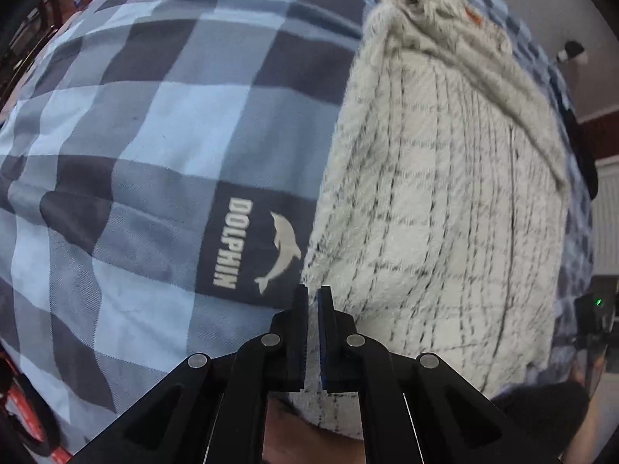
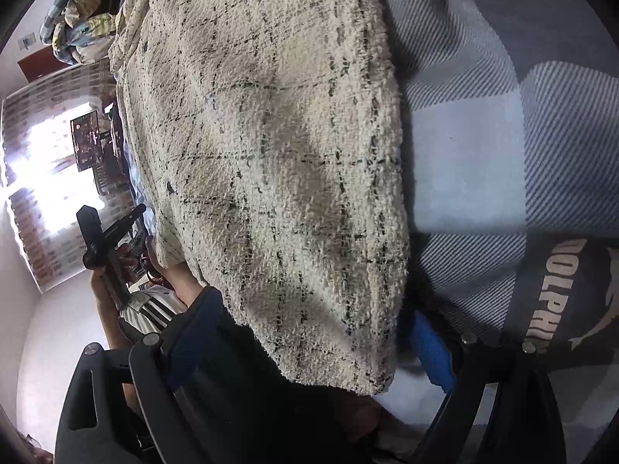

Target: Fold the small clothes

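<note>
Garment: cream fleecy garment [image 1: 437, 201] with thin dark grid lines, lying flat on the checked cover; folded edges show along its near and left sides in the left wrist view.
Garment detail: small orange mark [image 1: 474, 17] near its far, bunched end.
Support: blue, grey and dark checked bed cover [image 1: 154, 116], printed with a pale dolphin and the word DOLPHIN [image 1: 228, 243] just beside the garment's left edge.
Left gripper [image 1: 312, 297]: jaws all but closed, a thin slit between the pads, nothing in it; tips hang over the garment's near left corner.
Right gripper [image 2: 309, 332]: jaws wide apart, one finger [image 2: 201, 317] on each side of the garment's near corner; whether the pads press the cloth cannot be told.
Person: a hand [image 2: 112, 282] holding the other gripper shows at the left of the right wrist view.
Surroundings: heap of coloured clothes [image 2: 81, 11] at the far end; bright window [image 2: 46, 162] behind.
</note>
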`<act>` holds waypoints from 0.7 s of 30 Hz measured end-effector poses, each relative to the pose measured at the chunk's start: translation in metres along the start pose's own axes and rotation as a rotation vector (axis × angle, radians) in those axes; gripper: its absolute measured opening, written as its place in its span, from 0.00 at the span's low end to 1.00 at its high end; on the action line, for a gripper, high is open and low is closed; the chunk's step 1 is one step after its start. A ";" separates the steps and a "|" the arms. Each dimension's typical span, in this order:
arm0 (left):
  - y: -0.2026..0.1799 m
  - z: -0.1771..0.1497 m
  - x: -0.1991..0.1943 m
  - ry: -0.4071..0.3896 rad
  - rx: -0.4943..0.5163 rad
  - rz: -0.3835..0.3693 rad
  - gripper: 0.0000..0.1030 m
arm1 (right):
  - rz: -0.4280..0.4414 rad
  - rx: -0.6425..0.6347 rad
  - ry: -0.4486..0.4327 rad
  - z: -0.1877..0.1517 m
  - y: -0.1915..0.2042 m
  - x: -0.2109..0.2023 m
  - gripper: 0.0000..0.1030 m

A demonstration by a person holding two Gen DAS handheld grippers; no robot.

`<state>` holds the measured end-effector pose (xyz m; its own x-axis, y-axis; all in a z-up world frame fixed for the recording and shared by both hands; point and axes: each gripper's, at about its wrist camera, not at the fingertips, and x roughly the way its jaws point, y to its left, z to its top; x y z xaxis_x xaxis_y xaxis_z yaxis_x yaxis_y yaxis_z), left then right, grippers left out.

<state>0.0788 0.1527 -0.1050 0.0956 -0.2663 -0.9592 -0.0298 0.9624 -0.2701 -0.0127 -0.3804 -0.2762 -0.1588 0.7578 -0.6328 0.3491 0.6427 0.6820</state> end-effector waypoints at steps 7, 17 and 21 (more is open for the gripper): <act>0.025 0.006 -0.019 -0.086 -0.108 -0.215 1.00 | -0.001 -0.008 0.001 0.001 -0.004 -0.001 0.87; 0.002 0.023 0.032 0.016 0.042 0.027 1.00 | -0.003 -0.002 0.002 -0.001 -0.002 -0.001 0.87; -0.012 0.027 0.045 -0.003 0.122 0.252 1.00 | -0.004 0.000 0.009 0.000 -0.003 0.001 0.87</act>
<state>0.1104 0.1304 -0.1427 0.1037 -0.0179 -0.9944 0.0669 0.9977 -0.0110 -0.0138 -0.3818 -0.2793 -0.1684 0.7564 -0.6320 0.3489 0.6454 0.6795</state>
